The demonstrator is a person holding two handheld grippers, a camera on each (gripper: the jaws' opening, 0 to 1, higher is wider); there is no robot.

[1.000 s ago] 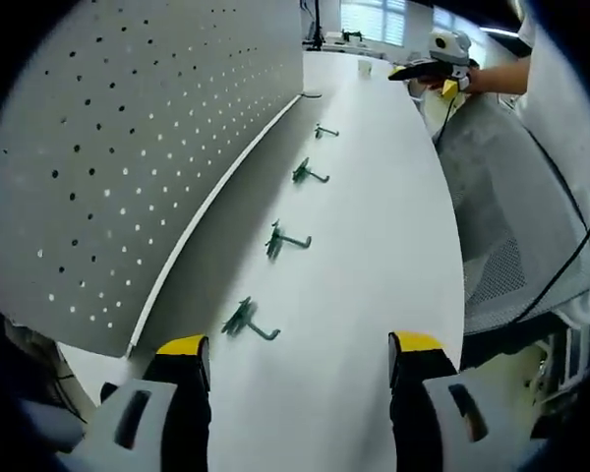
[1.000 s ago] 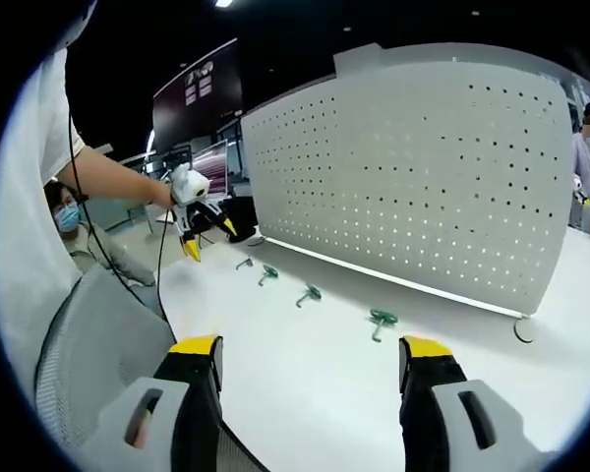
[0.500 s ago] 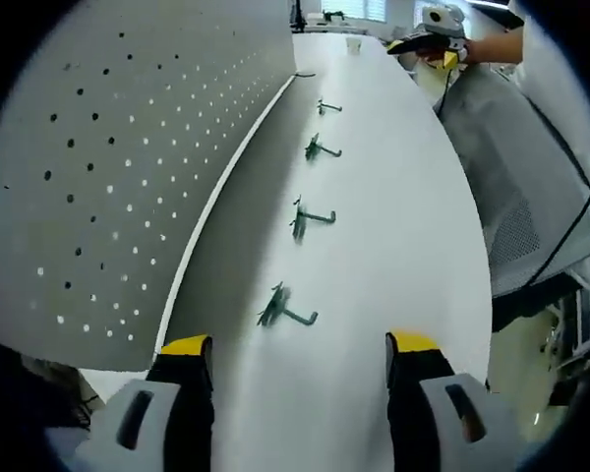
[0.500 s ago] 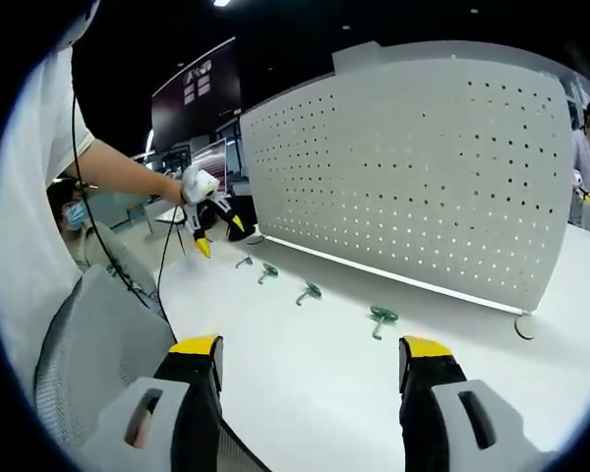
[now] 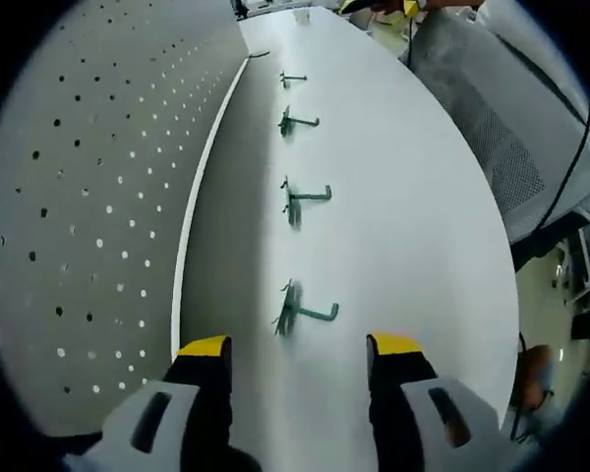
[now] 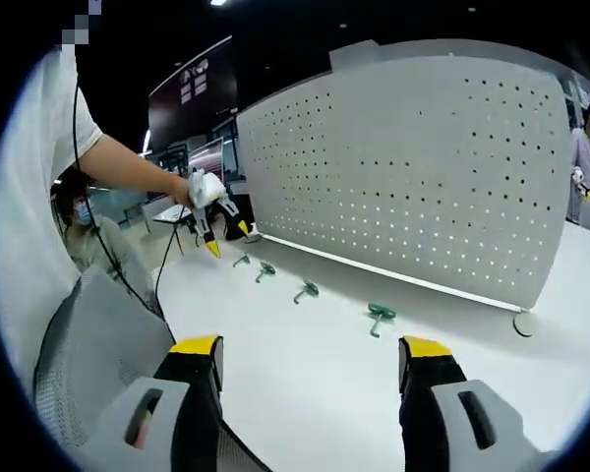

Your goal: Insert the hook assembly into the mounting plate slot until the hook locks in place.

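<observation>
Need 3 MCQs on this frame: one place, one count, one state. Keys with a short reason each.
1. Where do the green hooks lie?
A. hung on the pegboard
B. in a row on the white table along the pegboard's foot
C. on the mesh chair

2. How many green hooks lie on the table?
A. two
B. four
C. six

3. How does the left gripper stand?
A. shut on a hook
B. open, holding nothing
C. open, touching the pegboard

Key: 1 B, the row runs beside the pegboard; 2 B, four show in the left gripper view; 3 B, its jaws stand apart with the nearest hook ahead of them.
</observation>
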